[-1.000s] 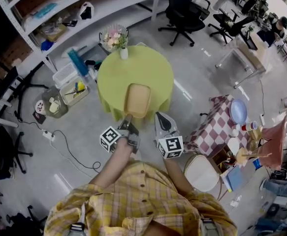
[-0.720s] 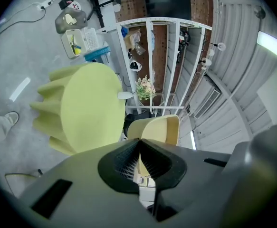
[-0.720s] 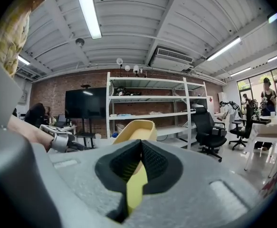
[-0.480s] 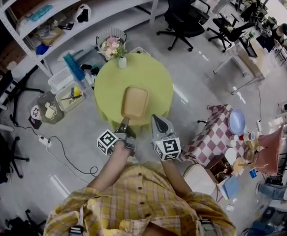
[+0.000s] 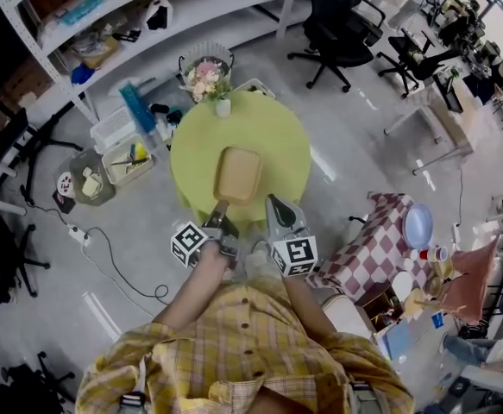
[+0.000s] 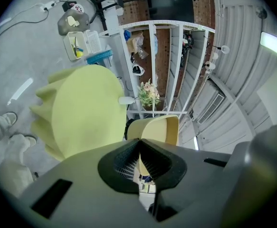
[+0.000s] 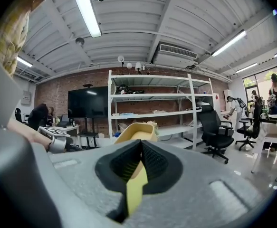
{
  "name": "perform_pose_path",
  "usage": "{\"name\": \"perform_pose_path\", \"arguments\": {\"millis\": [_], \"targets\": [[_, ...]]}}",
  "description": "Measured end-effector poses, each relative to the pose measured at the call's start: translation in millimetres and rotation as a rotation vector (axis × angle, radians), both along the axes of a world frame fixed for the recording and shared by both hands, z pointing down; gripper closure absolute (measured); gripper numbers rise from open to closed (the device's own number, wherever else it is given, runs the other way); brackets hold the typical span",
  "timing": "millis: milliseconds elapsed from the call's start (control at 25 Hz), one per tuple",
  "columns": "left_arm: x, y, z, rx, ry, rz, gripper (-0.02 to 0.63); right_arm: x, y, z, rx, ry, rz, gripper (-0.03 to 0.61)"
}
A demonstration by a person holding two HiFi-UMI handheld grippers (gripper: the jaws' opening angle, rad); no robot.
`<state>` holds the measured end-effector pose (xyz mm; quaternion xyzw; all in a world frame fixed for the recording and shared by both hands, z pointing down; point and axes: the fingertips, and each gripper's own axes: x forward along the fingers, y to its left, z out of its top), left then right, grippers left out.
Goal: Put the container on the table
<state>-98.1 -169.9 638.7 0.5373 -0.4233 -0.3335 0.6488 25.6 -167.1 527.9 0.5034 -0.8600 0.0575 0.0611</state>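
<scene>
A tan, rounded-rectangular container (image 5: 238,173) hangs over the near half of the round yellow-green table (image 5: 273,132). My left gripper (image 5: 219,209) is shut on the container's near rim. In the left gripper view the container (image 6: 159,127) rises just past the closed jaws of that gripper (image 6: 139,141), with the table (image 6: 86,113) to its left. My right gripper (image 5: 274,202) is beside the container's near right corner, shut with nothing in it. In the right gripper view the container (image 7: 137,131) shows behind the gripper's (image 7: 141,141) meeting pads.
A white vase with flowers (image 5: 223,106) stands at the table's far edge. White shelving (image 5: 104,24) and bins (image 5: 126,158) lie far left, office chairs (image 5: 342,24) beyond. A checkered table (image 5: 380,231) with dishes is at the right. A cable (image 5: 122,266) crosses the floor.
Both grippers have moved forward toward the table. The container, which overlapped the table's near edge, now hangs further in over the tabletop. Neither gripper's jaws have changed.
</scene>
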Motion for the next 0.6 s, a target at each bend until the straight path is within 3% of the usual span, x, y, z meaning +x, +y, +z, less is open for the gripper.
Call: {"name": "perform_pose_path", "arguments": {"millis": [600], "targets": [[39,-37,2,-0.008,-0.042,-0.050,0.598,32,-44,11,-0.009,-0.030,-0.084,0.580]]}}
